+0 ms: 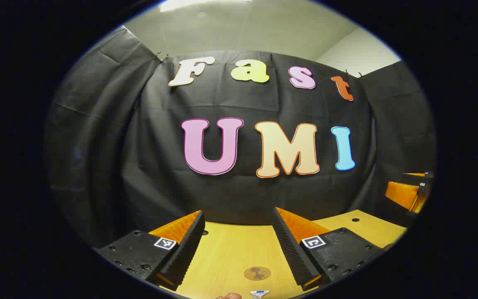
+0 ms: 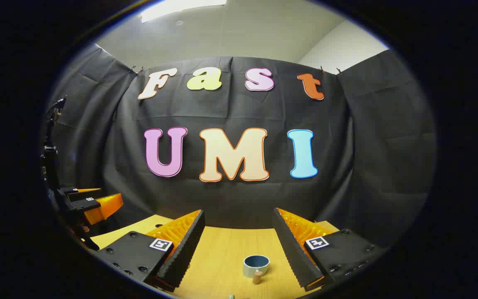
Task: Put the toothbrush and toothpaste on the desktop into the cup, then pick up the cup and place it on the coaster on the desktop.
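Observation:
In the right gripper view a small cup (image 2: pixel 256 265), grey outside and blue inside, stands upright on the wooden desktop (image 2: pixel 222 253), ahead of my open right gripper (image 2: pixel 239 211) and between its fingers. A short tan piece (image 2: pixel 257 277) lies just in front of the cup; I cannot tell what it is. In the left gripper view a round brown coaster (image 1: pixel 257 273) lies flat on the desktop (image 1: pixel 226 253), below my open left gripper (image 1: pixel 239 214). The end of a white and blue item (image 1: pixel 259 293) pokes in at the bottom edge. Both grippers are empty.
The black cloth wall closes off the back of the desk. The other gripper (image 1: pixel 409 193) hovers at the right edge of the left gripper view. At the left of the right gripper view, the left gripper (image 2: pixel 93 205) hangs above the desk. A dark hole (image 1: pixel 355 219) marks the desktop.

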The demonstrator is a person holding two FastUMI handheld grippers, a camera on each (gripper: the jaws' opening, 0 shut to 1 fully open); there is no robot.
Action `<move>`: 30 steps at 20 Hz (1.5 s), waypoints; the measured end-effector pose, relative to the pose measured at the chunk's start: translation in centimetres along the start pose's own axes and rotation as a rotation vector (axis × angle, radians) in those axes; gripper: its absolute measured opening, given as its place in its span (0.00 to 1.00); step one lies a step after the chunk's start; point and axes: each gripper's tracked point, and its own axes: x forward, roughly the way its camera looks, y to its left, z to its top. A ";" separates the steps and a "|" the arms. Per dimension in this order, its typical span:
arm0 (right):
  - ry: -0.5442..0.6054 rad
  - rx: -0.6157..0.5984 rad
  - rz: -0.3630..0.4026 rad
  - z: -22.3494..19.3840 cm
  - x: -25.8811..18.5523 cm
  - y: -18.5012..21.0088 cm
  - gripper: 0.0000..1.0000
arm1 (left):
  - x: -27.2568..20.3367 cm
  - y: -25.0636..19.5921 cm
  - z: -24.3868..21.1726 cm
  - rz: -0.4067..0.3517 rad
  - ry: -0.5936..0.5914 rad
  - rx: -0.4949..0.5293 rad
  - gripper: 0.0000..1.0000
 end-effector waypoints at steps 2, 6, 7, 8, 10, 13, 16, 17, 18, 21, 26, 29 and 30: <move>0.013 -0.002 0.008 -0.5 0.3 0.1 1.00 | 0.0 -0.1 -0.1 0.001 0.006 0.004 0.93; 0.049 -0.015 0.014 -1.6 0.7 0.0 1.00 | 0.6 0.2 0.4 0.017 -0.014 0.020 0.93; 0.061 -0.017 0.016 -1.9 0.9 0.0 1.00 | 0.8 0.2 0.5 0.017 -0.017 0.025 0.93; 0.076 -0.017 0.019 -2.3 1.0 0.1 1.00 | 0.8 0.3 0.4 0.018 -0.017 0.028 0.93; 0.112 -0.017 0.026 -3.6 1.2 0.3 1.00 | 1.0 0.3 0.2 0.018 -0.013 0.030 0.93; 0.154 -0.020 0.034 -5.2 1.6 0.5 1.00 | 1.3 0.3 -0.3 0.018 0.003 0.030 0.94; 0.208 -0.025 0.048 -7.2 1.9 0.7 1.00 | 1.8 0.7 -0.6 0.022 0.005 0.035 0.93; 0.228 -0.030 0.046 -8.0 2.1 0.6 1.00 | 1.9 0.9 -0.5 0.025 0.003 0.040 0.93; 0.250 -0.035 0.047 -8.8 2.3 0.5 1.00 | 1.9 1.1 -0.5 0.029 0.000 0.045 0.93; 0.336 -0.040 0.057 -12.0 2.1 0.5 1.00 | 1.9 1.8 -0.5 0.041 -0.007 0.050 0.93; 0.525 -0.086 0.086 -18.3 1.2 0.7 1.00 | 1.8 2.8 -1.1 0.063 0.000 0.053 0.93; 0.613 -0.095 0.091 -21.3 0.5 0.8 1.00 | 1.7 3.4 -1.6 0.078 0.012 0.049 0.93; 0.641 -0.093 0.097 -22.0 0.4 0.9 1.00 | 1.7 3.5 -1.7 0.081 0.015 0.049 0.93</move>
